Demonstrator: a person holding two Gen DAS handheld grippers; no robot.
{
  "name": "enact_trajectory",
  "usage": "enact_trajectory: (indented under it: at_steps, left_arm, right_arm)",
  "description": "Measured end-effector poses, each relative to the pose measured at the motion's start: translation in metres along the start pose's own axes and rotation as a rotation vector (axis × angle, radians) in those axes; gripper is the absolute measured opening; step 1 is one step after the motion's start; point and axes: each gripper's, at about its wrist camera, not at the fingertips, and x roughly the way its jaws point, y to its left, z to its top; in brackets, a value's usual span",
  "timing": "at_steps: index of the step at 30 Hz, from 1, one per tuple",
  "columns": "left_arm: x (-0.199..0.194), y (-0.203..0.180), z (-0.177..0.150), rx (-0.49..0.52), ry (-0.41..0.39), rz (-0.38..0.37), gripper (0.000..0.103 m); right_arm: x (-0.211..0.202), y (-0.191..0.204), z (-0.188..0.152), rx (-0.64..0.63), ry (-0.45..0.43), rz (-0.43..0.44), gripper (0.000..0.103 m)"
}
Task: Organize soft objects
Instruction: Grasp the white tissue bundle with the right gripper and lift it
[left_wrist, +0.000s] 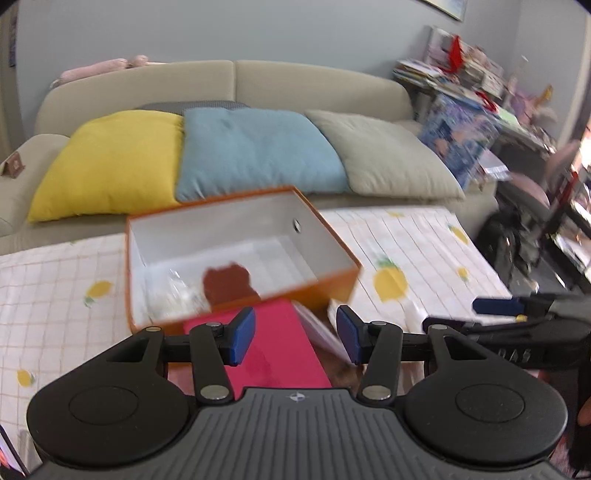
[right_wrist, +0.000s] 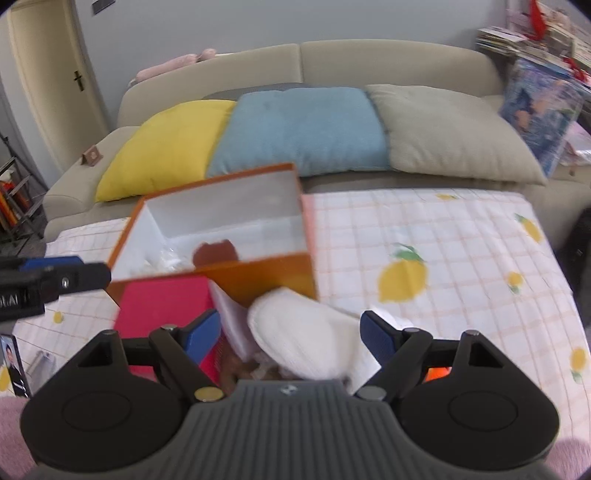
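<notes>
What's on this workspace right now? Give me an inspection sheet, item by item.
Surface: table under a checked lemon-print cloth.
Job's things: orange box, open, white inside, holding a brown plush piece and something clear and crumpled; a white soft pad lies in front of the box, between the right tool's fingers.
Clutter: pink box beside the orange one; photo card at the left edge.
Grippers: left tool open, empty; right tool open around the pad, not closed.
Cables: nothing seen.
Surroundings: beige sofa with yellow, blue and grey cushions; crowded shelf to the right.
</notes>
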Motion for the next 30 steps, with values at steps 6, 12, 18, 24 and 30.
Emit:
enact_trajectory:
  at_steps: [6,12,18,24,30]
  left_arm:
    - [0.001,-0.021,-0.038,0.047,0.065,-0.074,0.058]
    - [0.009,-0.045,-0.067,0.125,0.148,-0.135,0.058]
    - [0.022,-0.063,-0.089,0.179,0.23,-0.158,0.058]
    - [0.028,-0.074,-0.085,0.203,0.232,-0.153,0.058]
    - [0.037,-0.076,-0.07,0.22,0.215,-0.124,0.058]
  right_arm:
    - [-0.013,-0.023,-0.038,-0.004,0.075,-0.108,0.081]
    - [-0.015,-0.04,-0.077,-0.01,0.16,-0.176,0.081]
    - [-0.014,-0.06,-0.104,0.062,0.228,-0.198,0.081]
    - [-0.008,-0.075,-0.099,0.13,0.216,-0.171,0.081]
    - [0.013,-0.075,-0.069,0.13,0.154,-0.121,0.081]
